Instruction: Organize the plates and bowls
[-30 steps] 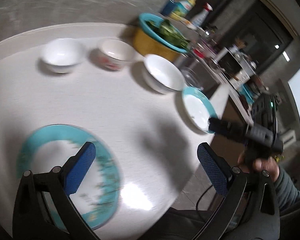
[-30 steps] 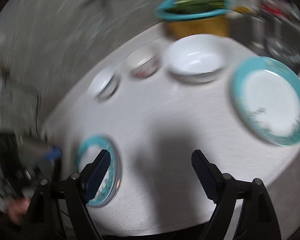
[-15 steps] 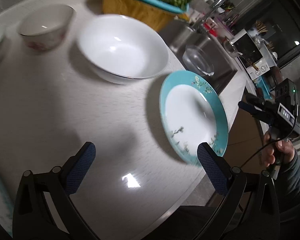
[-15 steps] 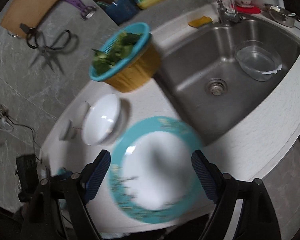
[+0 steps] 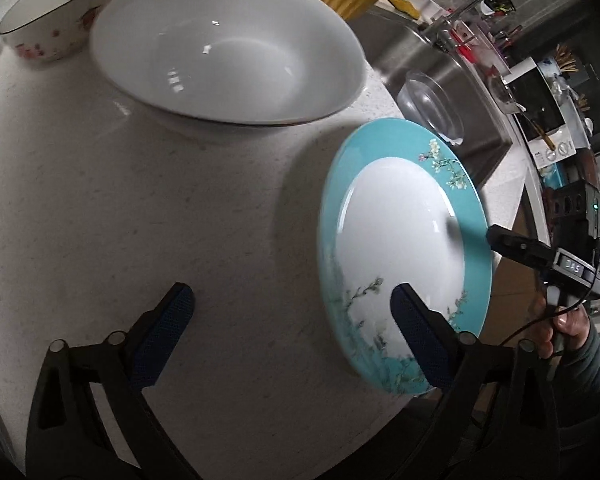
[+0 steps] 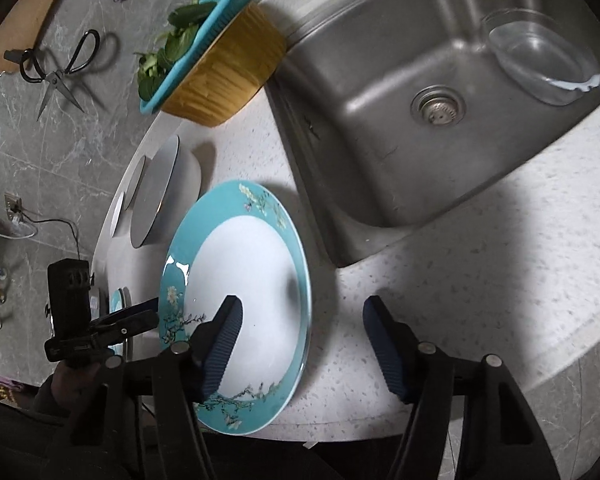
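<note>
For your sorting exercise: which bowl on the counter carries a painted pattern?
The small bowl at the far left: it has red flowers on its outer wall, whereas the large white bowl beside it is plain.

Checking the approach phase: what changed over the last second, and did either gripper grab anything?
Both grippers swung across the counter to the turquoise-rimmed floral plate near the steel sink. The right gripper has been closing, its jaws astride the plate's rim, nothing clamped. The left gripper narrowed slightly and is empty, beside the plate. The plate and the big white bowl kept their places.
</note>
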`<state>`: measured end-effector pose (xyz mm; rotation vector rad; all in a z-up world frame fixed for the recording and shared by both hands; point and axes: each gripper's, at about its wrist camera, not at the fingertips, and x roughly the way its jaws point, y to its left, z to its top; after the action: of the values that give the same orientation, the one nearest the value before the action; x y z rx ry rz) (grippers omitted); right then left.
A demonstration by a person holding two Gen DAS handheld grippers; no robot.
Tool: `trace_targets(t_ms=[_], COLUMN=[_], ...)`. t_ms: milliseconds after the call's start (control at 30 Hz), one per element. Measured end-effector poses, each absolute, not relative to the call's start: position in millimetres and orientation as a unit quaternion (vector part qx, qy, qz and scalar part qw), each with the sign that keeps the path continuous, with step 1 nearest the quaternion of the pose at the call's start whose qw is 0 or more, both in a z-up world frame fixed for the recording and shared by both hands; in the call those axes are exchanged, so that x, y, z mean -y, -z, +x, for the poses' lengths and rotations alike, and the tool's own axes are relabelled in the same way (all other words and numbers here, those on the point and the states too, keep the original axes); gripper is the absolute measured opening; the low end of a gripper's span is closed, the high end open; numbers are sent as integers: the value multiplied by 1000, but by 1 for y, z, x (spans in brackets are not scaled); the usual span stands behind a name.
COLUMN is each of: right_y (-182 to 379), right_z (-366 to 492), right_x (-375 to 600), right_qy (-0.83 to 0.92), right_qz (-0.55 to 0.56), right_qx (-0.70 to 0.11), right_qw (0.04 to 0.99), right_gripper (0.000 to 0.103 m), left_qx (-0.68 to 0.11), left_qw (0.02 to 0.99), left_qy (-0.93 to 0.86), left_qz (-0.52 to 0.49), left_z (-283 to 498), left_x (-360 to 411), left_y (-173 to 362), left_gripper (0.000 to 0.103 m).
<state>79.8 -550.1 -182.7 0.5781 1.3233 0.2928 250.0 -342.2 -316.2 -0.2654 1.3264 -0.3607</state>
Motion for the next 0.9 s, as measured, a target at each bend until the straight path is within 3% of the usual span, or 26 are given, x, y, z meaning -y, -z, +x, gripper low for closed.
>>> trace_targets(t_ms=[67,167,267,333,567,633,733,800,900], right_y=[186,188,189,191,194,194,194,194,195], right_z=[83,84,84,85,88,89,89,89,88], right_x=[548,546,547,546,535,533,533,533,531], right_qy=[-139,-144,-145,-149,-163,-164,-164,-164,-161], right_qz=[259,256,258,257,252,251,252,251,243], right_qx=[-607,-609,-609,-611,-618,-619,-620,-621,-626], right_qw=[739,737,736,734,727,726,724,724,724], right_gripper=[57,54,53,52,43,43,43,42,32], left_qx=[-610,-608,-606,-607,-611,-613,-614,-616,-617], left_qw=[767,770,772,771,765,761,760,758,760], left_qy=[167,170,171,173,184,190,193,192,189], left_qz=[-112,-94,-86,-87,-89,-92,-94,-90,-86], left_z=[254,249,252,253,245,246,244,244,244], left_x=[354,362,373,376,363,366,365,365,364], left_y=[318,314,315,315,309,310,309,310,310], left_gripper=[91,76,59,37,37,30,28,17,16])
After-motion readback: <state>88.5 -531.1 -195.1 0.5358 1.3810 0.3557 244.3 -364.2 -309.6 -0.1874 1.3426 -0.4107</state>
